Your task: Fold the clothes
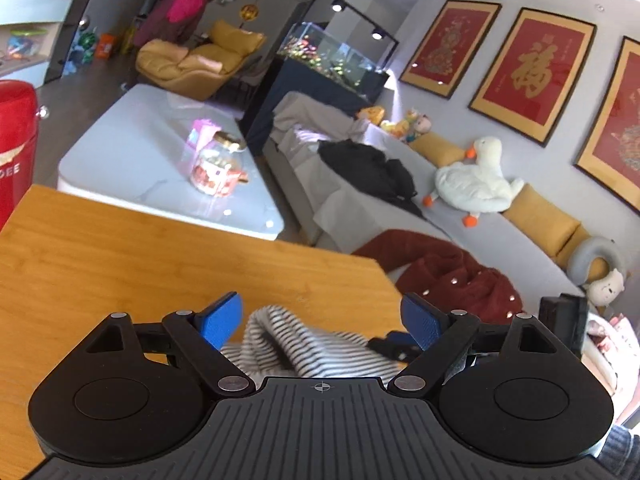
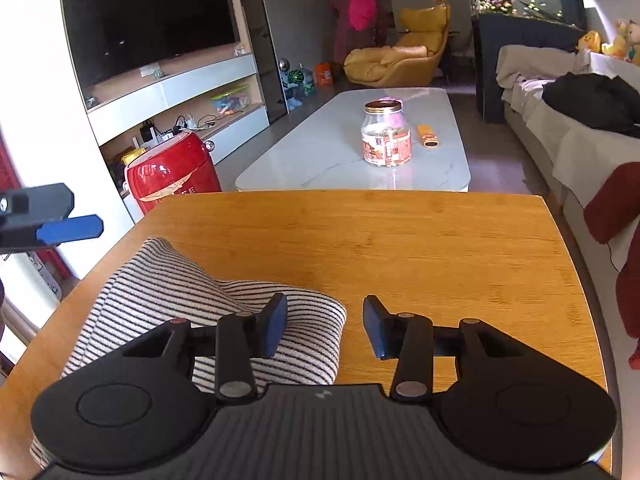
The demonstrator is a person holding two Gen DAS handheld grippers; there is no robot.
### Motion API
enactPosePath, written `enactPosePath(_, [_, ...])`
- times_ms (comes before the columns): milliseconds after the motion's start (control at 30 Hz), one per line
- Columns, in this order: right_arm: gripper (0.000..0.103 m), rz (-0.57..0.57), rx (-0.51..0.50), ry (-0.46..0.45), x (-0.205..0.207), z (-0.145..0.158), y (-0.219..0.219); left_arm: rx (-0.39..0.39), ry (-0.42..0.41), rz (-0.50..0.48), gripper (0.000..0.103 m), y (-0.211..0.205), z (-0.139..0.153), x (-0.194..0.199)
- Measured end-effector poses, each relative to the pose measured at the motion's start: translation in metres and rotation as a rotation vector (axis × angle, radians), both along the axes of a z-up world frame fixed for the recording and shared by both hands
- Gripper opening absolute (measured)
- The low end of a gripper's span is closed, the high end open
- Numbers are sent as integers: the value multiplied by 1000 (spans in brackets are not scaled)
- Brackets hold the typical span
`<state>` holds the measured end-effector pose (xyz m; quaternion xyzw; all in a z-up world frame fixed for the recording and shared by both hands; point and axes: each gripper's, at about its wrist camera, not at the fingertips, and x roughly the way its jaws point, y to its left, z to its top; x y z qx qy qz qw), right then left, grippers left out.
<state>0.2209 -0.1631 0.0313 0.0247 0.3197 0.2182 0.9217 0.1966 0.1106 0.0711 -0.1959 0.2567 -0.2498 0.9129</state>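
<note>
A black-and-white striped garment [image 2: 160,292] lies bunched and partly folded on the near left part of the wooden table [image 2: 400,248]. My right gripper [image 2: 326,328] is open just above the table; its left pad overlaps the garment's right edge and nothing sits between the jaws. My left gripper [image 1: 322,320] is open too, held above the striped garment [image 1: 304,348], with nothing between its blue pads. From the right wrist view, the left gripper's blue finger [image 2: 70,228] shows at the left edge, raised off the table's side.
Beyond the wooden table [image 1: 160,256] stands a white coffee table [image 2: 340,152] with a glass jar [image 2: 386,136]. A red barrel-shaped cooler [image 2: 172,176] is at the left. On the right, a sofa [image 1: 460,216] holds a red garment [image 1: 448,276], black clothes and a plush goose. A person stands far back.
</note>
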Motion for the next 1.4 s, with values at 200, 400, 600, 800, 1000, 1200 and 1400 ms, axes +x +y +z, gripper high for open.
enactPosePath(200, [43, 41, 13, -28, -46, 8, -10, 184, 128, -36, 86, -38, -34, 24])
enactPosePath(400, [45, 181, -15, -63, -105, 3, 3, 200, 159, -38, 88, -31, -59, 21])
enactPosePath(600, [57, 214, -146, -111, -121, -12, 28, 179, 180, -31, 90, -21, -66, 21])
enactPosePath(800, [58, 241, -177, -110, -121, -7, 28, 98, 253, -26, 92, -8, -81, 20])
enactPosePath(1000, [67, 155, 69, 18, -69, 27, -4, 155, 204, -33, 92, -1, -76, -2])
enactPosePath(1200, [76, 34, 158, 183, 20, -1, -9, 189, 176, -38, 92, -4, -74, -8])
enactPosePath(1400, [46, 87, 357, 240, 25, -12, 1, 235, 163, -54, 93, 0, -73, -15])
